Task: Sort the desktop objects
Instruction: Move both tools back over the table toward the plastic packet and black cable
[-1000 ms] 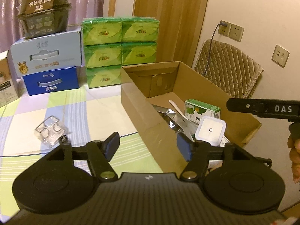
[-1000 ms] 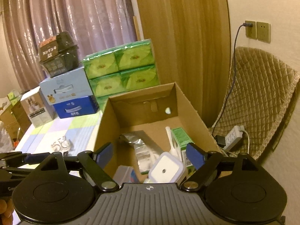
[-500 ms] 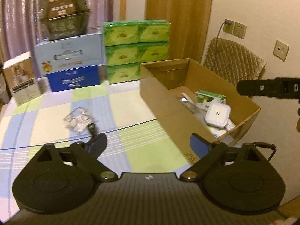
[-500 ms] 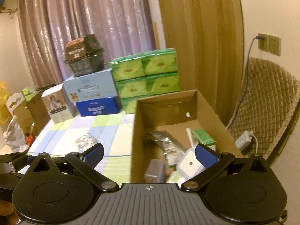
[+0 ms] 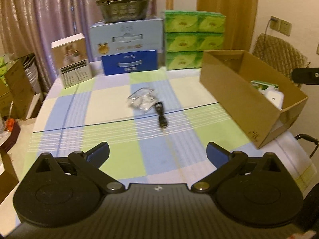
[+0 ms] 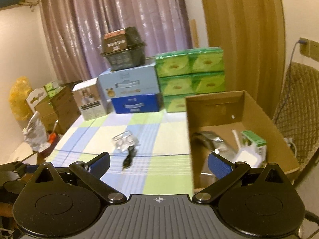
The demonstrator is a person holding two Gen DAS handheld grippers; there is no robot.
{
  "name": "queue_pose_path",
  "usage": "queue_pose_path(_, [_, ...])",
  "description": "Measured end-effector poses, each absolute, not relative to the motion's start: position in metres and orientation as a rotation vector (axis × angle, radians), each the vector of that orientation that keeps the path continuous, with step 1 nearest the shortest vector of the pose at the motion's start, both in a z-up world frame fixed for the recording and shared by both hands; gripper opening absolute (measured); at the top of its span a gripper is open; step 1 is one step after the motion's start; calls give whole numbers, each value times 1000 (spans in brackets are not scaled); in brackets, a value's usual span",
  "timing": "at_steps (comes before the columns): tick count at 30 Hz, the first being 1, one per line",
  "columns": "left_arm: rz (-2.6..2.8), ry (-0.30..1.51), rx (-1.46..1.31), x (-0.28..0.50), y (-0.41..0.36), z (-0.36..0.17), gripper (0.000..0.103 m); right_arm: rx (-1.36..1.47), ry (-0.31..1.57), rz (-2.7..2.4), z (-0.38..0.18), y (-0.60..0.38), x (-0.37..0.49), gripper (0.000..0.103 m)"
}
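A clear plastic packet (image 5: 141, 100) (image 6: 125, 140) and a small black cable (image 5: 161, 115) (image 6: 129, 156) lie mid-table on the checked cloth. At the right stands an open cardboard box (image 5: 235, 91) (image 6: 229, 109) holding a green-white carton (image 6: 254, 142), a white square device (image 6: 247, 158) and a silver pouch (image 6: 211, 139). My left gripper (image 5: 158, 153) hovers open and empty over the table's near edge, well short of the cable. My right gripper (image 6: 158, 161) is open and empty too, straddling the box's left wall. Part of the right gripper (image 5: 306, 75) shows beyond the box.
Along the table's back stand green tissue packs (image 5: 193, 39), a light blue box (image 5: 127, 37) on a dark blue box (image 5: 130, 61), a dark container (image 5: 122, 2) on top and a white carton (image 5: 71, 59). Cardboard boxes (image 6: 57, 107) crowd the floor left; a quilted chair (image 6: 299, 107) stands right.
Both grippers have pulled back and up from the box, leftward toward mid-table. The packet and cable have come into fuller view. The left gripper's fingers stand wider apart.
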State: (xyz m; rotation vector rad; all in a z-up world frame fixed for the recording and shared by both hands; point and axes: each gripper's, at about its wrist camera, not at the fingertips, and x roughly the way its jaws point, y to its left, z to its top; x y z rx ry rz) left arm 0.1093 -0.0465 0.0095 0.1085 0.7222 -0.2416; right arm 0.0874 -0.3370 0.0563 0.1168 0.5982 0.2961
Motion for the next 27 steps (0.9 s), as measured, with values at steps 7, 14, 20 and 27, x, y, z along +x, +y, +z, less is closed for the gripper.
queue_pose_path(7, [-209, 736, 118, 112, -24, 4, 102, 109, 625, 345, 43, -307, 89, 101])
queue_pose_path(14, [-202, 756, 115, 118, -13, -4, 102, 110, 670, 373, 24, -285, 97, 101])
queue_pose_path(20, [-198, 767, 118, 125, -7, -11, 102, 116, 694, 381, 12, -272, 107, 101])
queue_pose_path(27, [-210, 798, 142, 140, 5, -24, 102, 110, 732, 398, -8, -256, 126, 101])
